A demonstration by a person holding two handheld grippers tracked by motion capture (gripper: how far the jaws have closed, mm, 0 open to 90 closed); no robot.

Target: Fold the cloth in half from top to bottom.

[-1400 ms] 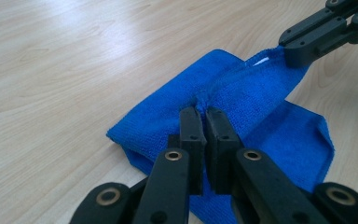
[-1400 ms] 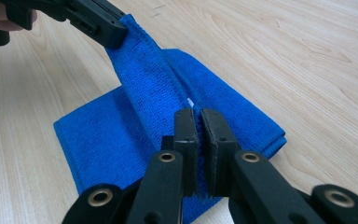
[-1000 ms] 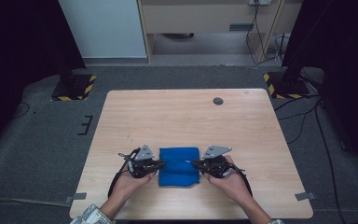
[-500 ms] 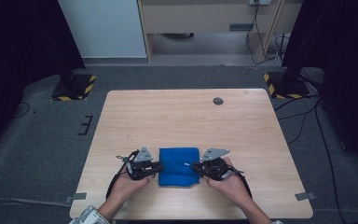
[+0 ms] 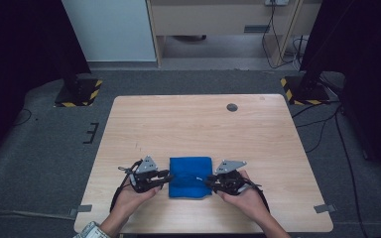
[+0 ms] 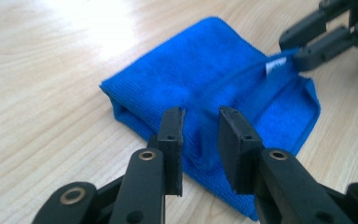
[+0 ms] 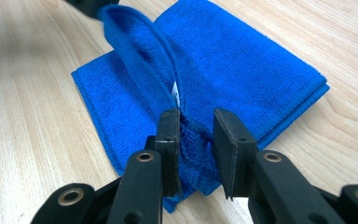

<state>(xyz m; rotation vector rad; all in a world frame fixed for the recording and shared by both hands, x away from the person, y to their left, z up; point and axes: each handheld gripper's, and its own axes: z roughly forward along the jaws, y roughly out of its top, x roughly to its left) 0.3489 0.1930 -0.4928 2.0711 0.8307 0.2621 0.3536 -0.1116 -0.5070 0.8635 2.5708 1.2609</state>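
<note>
The folded cloth (image 5: 191, 176) lies on the table (image 5: 198, 124), near the person's edge. The left gripper (image 5: 166, 177) is at its left side and the right gripper (image 5: 209, 179) at its right. A small round cap (image 5: 232, 107) sits far behind.

Both tongs (image 5: 167, 176) (image 5: 209, 180) just opening, parted.

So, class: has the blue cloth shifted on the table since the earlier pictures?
No. In the high view the blue cloth lies in the same spot, equally far from the table's near edge.

No legible text — none anywhere.
</note>
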